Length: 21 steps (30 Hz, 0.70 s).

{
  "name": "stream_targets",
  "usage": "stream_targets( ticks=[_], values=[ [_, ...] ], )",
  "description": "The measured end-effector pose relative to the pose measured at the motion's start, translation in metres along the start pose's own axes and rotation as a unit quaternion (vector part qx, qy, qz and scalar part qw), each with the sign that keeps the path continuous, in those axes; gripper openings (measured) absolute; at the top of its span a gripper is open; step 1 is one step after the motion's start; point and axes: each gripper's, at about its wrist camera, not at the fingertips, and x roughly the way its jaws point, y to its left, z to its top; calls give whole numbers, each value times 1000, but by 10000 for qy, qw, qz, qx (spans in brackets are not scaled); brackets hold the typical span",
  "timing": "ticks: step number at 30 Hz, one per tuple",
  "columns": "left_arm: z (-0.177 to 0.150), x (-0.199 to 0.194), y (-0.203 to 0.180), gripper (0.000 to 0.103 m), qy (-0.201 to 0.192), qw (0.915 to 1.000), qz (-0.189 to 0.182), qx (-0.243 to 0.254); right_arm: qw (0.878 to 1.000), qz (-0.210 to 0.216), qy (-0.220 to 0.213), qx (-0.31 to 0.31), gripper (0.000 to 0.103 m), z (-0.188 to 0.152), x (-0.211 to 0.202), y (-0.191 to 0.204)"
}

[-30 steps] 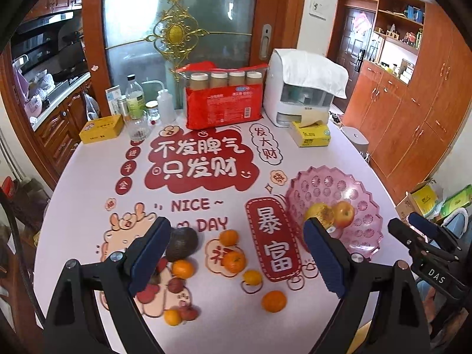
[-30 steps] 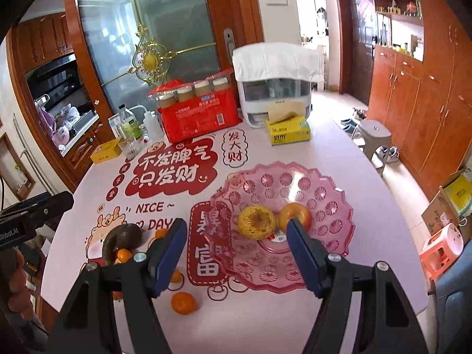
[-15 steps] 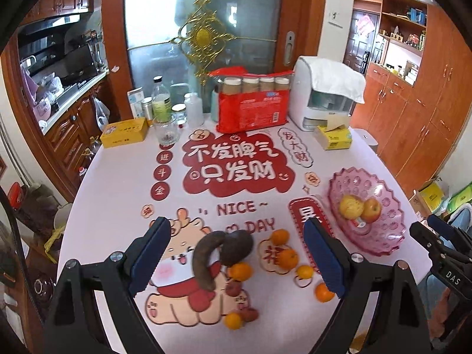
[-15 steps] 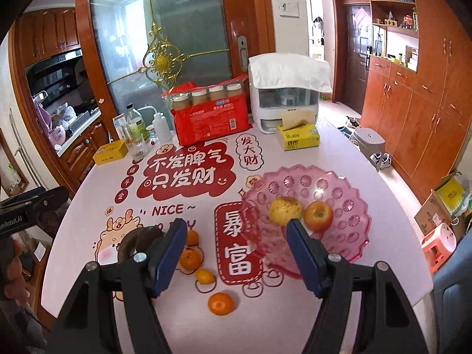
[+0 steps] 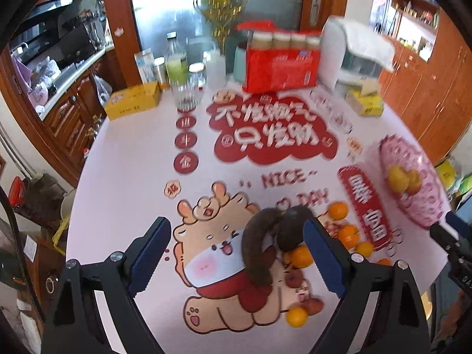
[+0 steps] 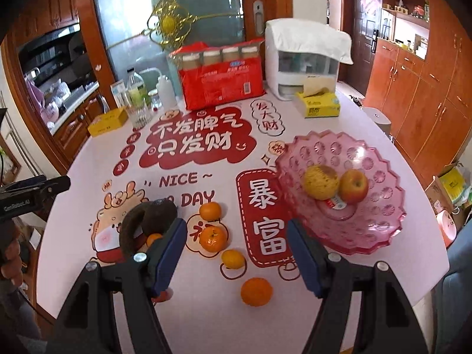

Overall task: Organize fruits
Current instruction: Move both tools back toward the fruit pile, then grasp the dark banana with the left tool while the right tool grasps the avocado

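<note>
Loose fruit lies on the printed tablecloth: a blackened banana (image 5: 259, 244), a dark avocado (image 5: 292, 230), several oranges (image 5: 348, 234) and small red fruits (image 5: 295, 278). My left gripper (image 5: 236, 253) hangs open above the cartoon print, with the banana just inside its right finger and nothing gripped. My right gripper (image 6: 237, 253) is open over two oranges (image 6: 213, 238), and another orange (image 6: 256, 291) lies nearer the front edge. The pink plastic bowl (image 6: 368, 236) to its right holds a yellow pear (image 6: 321, 181) and a red apple (image 6: 354, 185).
At the back stand a red pack of bottles (image 6: 221, 82), a white dispenser under a cloth (image 6: 303, 59), yellow tissue boxes (image 6: 320, 107), and bottles with a glass (image 5: 188, 88). The round table's edge curves close at the front and sides. Wooden cabinets line the right wall.
Both grippers have moved left and lower toward the table, so the bowl has slid to the right in each view. The banana now shows beside the avocado. Both jaws keep the same width.
</note>
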Motion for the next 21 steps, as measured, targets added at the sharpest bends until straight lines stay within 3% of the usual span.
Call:
stream_targets(
  ticks=[10,14,19,21],
  values=[
    [-26,116,3,90,1076,9941,-131,64,9951,597,787,51,70,4,83,36],
    [-32,143,-2,87,1225,9922,-248,17,9906,860,1056,101,70,8,116,55],
    [-31,166,-9,67,1368,9898,-393,-22,9845,1107,1350,152,70,11,148,75],
    [-31,172,-10,64,1398,9888,-512,-78,9824,1145,1461,182,70,12,158,81]
  ],
)
